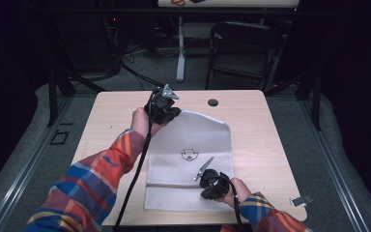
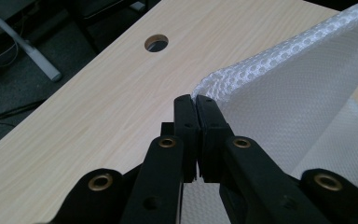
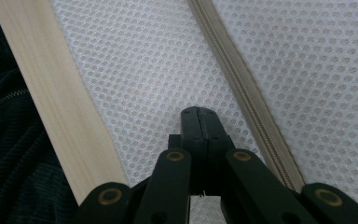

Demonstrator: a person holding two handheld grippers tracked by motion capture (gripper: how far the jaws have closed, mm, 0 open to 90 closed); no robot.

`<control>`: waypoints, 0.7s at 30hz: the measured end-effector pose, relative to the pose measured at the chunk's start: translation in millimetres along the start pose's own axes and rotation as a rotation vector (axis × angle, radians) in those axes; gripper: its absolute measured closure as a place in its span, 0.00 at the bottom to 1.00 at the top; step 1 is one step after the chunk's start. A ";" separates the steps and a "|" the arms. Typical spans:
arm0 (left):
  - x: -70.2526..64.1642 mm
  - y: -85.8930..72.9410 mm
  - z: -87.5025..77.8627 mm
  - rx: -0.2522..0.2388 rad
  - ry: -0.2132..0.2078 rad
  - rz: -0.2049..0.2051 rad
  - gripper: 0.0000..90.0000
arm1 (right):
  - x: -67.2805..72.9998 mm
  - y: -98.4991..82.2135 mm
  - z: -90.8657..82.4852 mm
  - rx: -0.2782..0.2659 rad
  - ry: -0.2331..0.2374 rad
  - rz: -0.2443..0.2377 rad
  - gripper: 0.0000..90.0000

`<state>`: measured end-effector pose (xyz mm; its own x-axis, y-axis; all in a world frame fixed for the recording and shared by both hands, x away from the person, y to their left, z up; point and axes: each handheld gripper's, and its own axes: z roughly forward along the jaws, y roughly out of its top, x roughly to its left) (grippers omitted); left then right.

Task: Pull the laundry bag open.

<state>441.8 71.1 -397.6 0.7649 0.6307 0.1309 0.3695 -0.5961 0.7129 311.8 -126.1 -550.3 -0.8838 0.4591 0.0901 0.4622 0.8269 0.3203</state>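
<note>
1. A white mesh bag (image 1: pixel 188 159) is seen lying on the wooden table (image 1: pixel 251 121), with its long axis running from the near edge toward the far edge. A zipper (image 3: pixel 247 93) crosses the bag near its near end, and a small printed emblem (image 1: pixel 189 154) sits around the middle.

2. The bag's far left corner is raised off the table. It is held by the left gripper (image 2: pixel 196 105), whose jaws are pressed together on the folded mesh edge, as the left gripper view shows.

3. The right gripper (image 3: pixel 199 112) is found at the near right part of the bag, just on the near side of the zipper. Its jaws are closed flat together and its tip rests on, or just above, the mesh; whether a pinch of fabric is caught between them cannot be told.

4. The relation that matters: the 2 grippers stand at opposite ends of the bag's long axis, the left at the far corner, the right near the zipper. The zipper lies just beyond the right gripper's tip, so the right hand is judged the nearer one for any work on it.

5. Farther out, a round cable hole (image 1: pixel 213 102) is cut in the table beyond the bag, and a small metal clip (image 1: pixel 301 200) lies at the near right corner.
</note>
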 end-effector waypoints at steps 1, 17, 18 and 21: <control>0.3 0.6 1.2 -0.001 0.000 -0.002 0.98 | 1.2 -0.7 0.7 -0.006 0.009 0.006 1.00; 4.9 5.1 29.1 0.022 0.043 -0.037 0.98 | 0.0 -2.0 -1.3 0.019 0.042 0.005 1.00; 5.1 4.9 31.5 0.026 0.046 -0.038 0.98 | -0.5 -2.0 -1.1 0.015 0.046 0.009 1.00; 5.9 4.5 36.9 0.037 0.051 -0.040 0.98 | 0.2 -2.2 1.7 -0.016 0.069 0.033 1.00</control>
<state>467.5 53.8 -419.0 0.7214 0.6785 0.1386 0.4195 -0.5874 0.6921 310.6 -127.3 -552.5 -0.8713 0.4620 0.1656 0.4904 0.8063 0.3309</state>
